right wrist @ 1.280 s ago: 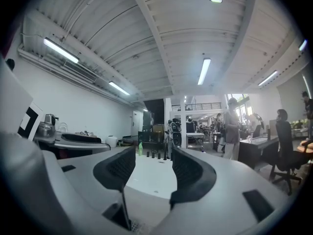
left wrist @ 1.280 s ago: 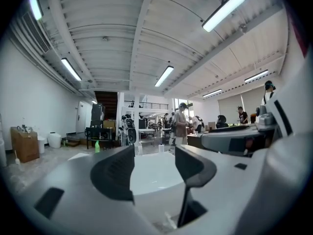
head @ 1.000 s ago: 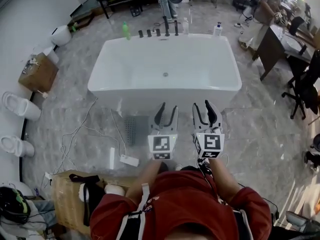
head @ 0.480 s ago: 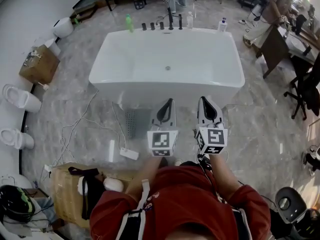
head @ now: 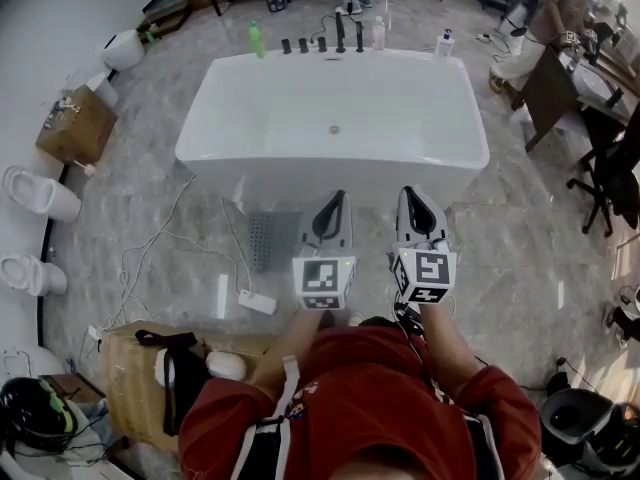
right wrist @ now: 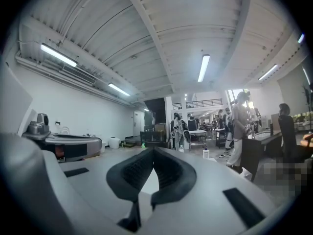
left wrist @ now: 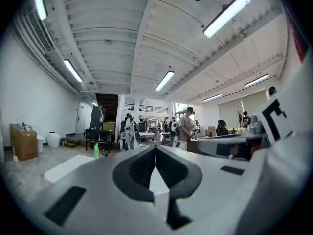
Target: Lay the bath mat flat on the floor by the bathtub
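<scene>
The white bathtub (head: pixel 200 158) stands ahead of me on the marble floor. On the floor at its near side lies a small grey dotted rectangle (head: pixel 262 245); I cannot tell whether it is the bath mat. My left gripper (head: pixel 337 198) and right gripper (head: pixel 411 194) are held side by side in front of my chest, pointing at the tub's near wall. Both are shut with nothing between the pads. The left gripper view shows my left gripper (left wrist: pixel 155 147) with its tips touching, level above the tub. My right gripper (right wrist: pixel 152 149) looks the same in its own view.
White cables and a power strip (head: pixel 257 302) trail over the floor at left. A cardboard box (head: pixel 140 383) stands by my left leg, another box (head: pixel 70 123) and toilets (head: pixel 40 193) further left. Bottles and taps (head: pixel 322 43) line the tub's far rim. A desk and chair (head: pixel 600 158) are at right.
Both grippers' jaws were open a second ago and have closed. The grippers rose slightly toward the tub wall, and the head view shifted a little.
</scene>
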